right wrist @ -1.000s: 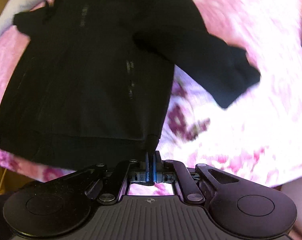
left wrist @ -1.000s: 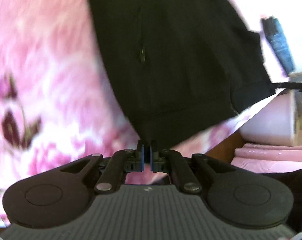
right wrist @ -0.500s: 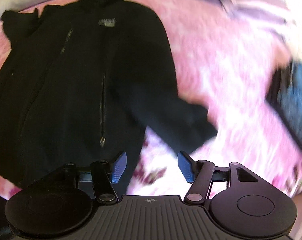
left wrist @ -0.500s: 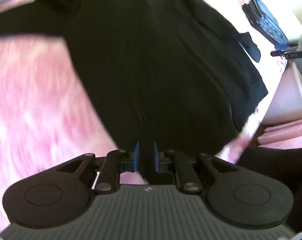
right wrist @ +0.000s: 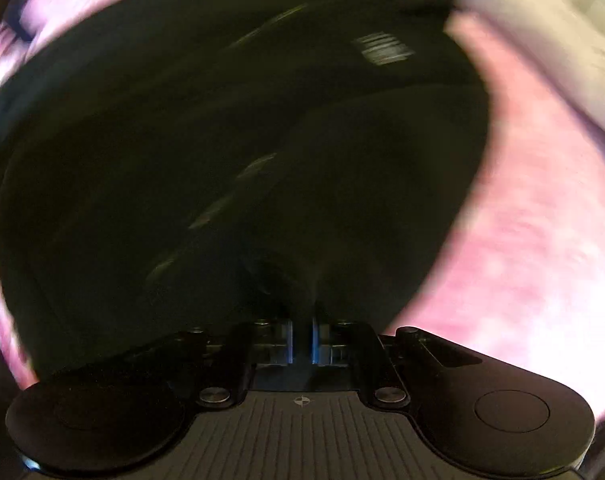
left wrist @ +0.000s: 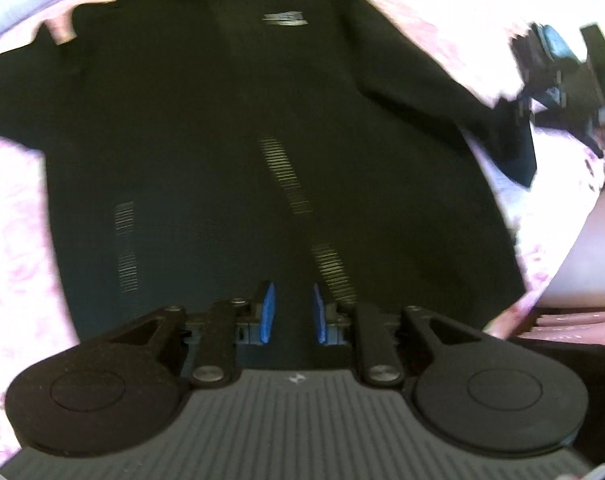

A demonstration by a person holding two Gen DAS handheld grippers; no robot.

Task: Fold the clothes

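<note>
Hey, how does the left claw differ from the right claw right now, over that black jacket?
The left claw has its jaws apart and opening, blue pads clear of cloth; the right claw has its jaws nearly together, with dark cloth of the black jacket bunched up to them. The left claw's view is fairly sharp, the right claw's heavily smeared. Both point down at the jacket on the pink spread.

A bed with a pink flowery cover (left wrist: 10, 216) holds the clothes. A black jacket (left wrist: 230, 132) lies spread flat on it, front side up, sleeves out to both sides. Its zip runs down the middle. Pink cover shows all around the jacket.
</note>
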